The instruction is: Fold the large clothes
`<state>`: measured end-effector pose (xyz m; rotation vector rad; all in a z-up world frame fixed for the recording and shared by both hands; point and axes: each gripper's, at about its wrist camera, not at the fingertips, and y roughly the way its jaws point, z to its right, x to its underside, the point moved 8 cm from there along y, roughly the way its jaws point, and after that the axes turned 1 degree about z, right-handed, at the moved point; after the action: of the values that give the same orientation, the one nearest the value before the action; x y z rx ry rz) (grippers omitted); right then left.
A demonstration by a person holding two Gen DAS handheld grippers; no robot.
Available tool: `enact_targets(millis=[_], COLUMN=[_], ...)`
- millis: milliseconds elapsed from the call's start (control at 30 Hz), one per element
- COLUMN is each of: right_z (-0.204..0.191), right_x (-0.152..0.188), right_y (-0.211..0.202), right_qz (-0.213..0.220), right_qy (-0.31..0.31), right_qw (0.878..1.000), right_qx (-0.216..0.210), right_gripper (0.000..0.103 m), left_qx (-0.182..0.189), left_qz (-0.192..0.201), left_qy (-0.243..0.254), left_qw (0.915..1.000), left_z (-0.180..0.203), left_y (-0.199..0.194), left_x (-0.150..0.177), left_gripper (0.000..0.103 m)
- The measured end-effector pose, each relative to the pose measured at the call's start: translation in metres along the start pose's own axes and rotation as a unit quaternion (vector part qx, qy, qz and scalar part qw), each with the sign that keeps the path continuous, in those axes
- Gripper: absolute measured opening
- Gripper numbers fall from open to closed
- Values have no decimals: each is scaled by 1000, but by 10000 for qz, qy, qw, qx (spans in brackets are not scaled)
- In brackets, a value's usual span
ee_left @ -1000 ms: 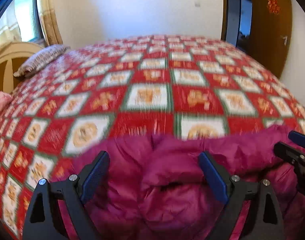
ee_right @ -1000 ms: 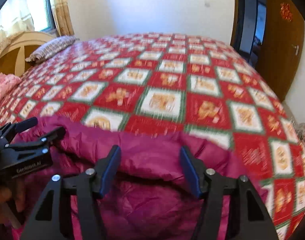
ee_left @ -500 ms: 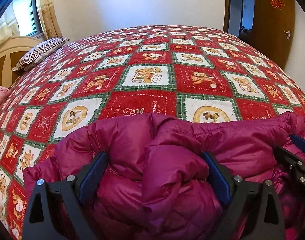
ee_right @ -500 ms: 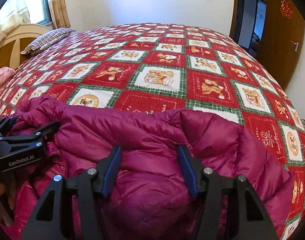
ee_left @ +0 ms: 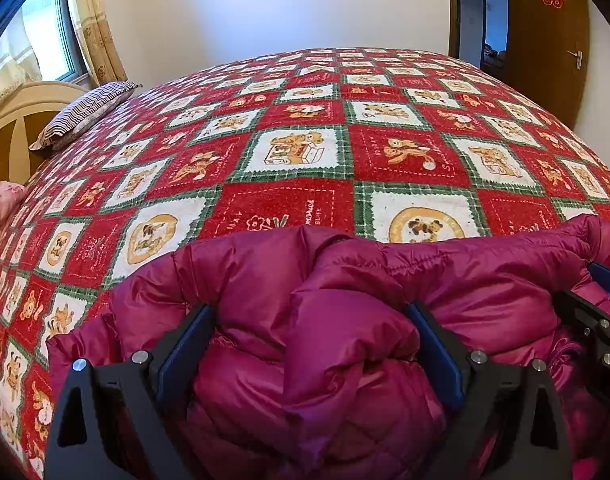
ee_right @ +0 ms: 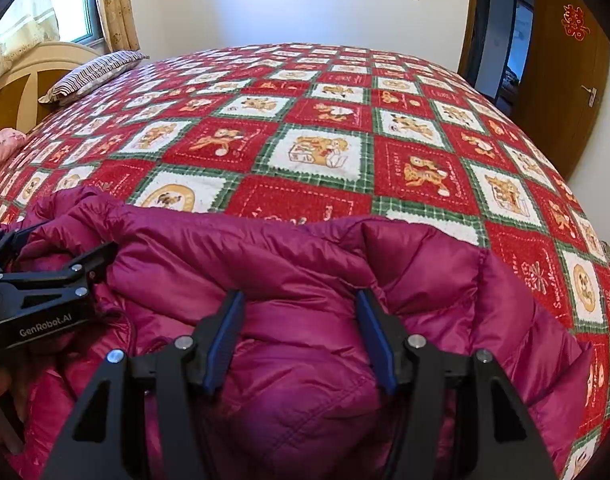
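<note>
I have a wide bed [ee_left: 385, 92] under a red, white and green checked blanket with bear pictures [ee_right: 325, 152], and at its near edge lies the task's garment, a bulky magenta quilted puffer jacket [ee_left: 265, 280], bunched rather than flat. A striped pillow [ee_left: 85, 108] sits far off by the headboard. My left hand-held gripper [ee_left: 309, 344] has its blue-padded jaws spread wide, with a fat fold of jacket bulging between them; I judge it is not clamped. My right hand-held gripper [ee_right: 301, 340] is likewise parted around a puffy ridge, pads not pressing in. To do this step well, I'd close each on a thin edge or seam, not the stuffed bulk, which I expect would slip, then draw both apart evenly to spread the jacket flat before folding.
</note>
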<state>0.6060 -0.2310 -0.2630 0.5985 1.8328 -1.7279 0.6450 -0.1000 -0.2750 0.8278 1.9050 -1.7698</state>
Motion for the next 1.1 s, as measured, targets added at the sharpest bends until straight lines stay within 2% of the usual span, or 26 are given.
enact_targets(millis=[833,1100], right_z=[0,-4], right_x=[1,0], right_y=[4,5], right_qz=[-74,-142], right_qy=[-105,-250], right_qw=[9999,9993], right_qx=[94,251], right_gripper=[61,63], left_qx=[-320,-285], left_qz=[14,-41], left_qy=[242,181], left_qw=[9992,9994], left_z=[4,4], left_y=[2,4], left_x=[0,-1], left_gripper=[98,100])
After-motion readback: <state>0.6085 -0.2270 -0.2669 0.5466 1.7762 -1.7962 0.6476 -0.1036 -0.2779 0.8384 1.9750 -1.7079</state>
